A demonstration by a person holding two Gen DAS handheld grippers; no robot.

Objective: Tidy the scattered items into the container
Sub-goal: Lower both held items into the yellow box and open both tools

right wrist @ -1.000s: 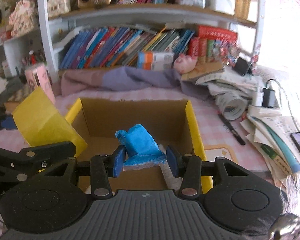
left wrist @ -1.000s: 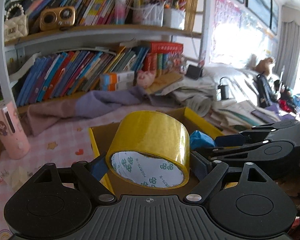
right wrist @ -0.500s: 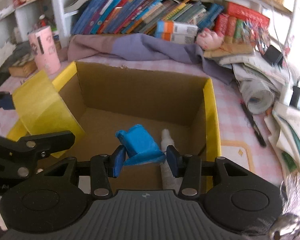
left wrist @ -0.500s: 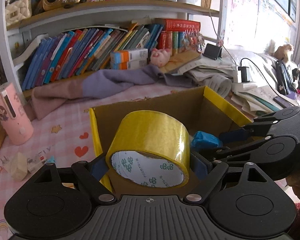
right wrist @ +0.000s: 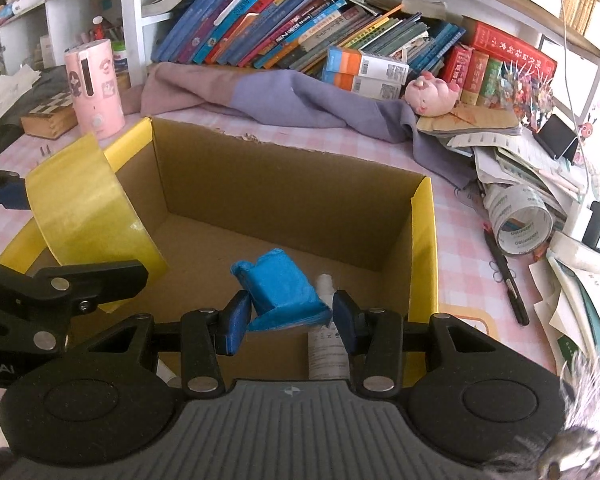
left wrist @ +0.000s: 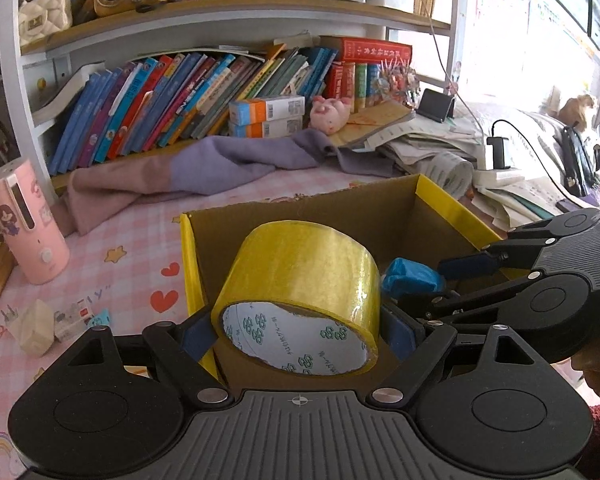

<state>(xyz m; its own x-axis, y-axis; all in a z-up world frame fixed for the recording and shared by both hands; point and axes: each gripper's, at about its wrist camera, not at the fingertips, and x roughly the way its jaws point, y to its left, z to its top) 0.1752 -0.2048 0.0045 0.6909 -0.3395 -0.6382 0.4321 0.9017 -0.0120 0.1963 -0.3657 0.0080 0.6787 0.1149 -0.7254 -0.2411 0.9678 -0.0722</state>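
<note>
My left gripper (left wrist: 300,334) is shut on a wide roll of yellow tape (left wrist: 300,280), held over the near left corner of the cardboard box (left wrist: 300,210). The same tape roll (right wrist: 80,208) shows at the left of the right wrist view, above the box's yellow-edged left wall (right wrist: 128,148). My right gripper (right wrist: 288,318) is shut on a crumpled blue packet (right wrist: 280,286), which hangs inside the box (right wrist: 292,184) over its floor. A white tube (right wrist: 326,340) lies on the box floor just below that packet. From the left wrist view the blue packet (left wrist: 412,280) and right gripper appear at the right.
A pink cylinder (left wrist: 28,224) stands left of the box. Small paper scraps (left wrist: 36,326) lie on the pink tablecloth. A purple cloth (right wrist: 284,100), a bookshelf, a pig toy (right wrist: 430,94), a tape roll (right wrist: 520,220), a pen (right wrist: 506,276) and stacked papers surround the box.
Both grippers sank and tipped down toward the box, mostly in the first half second. The box now fills more of both views. Both grips are unchanged.
</note>
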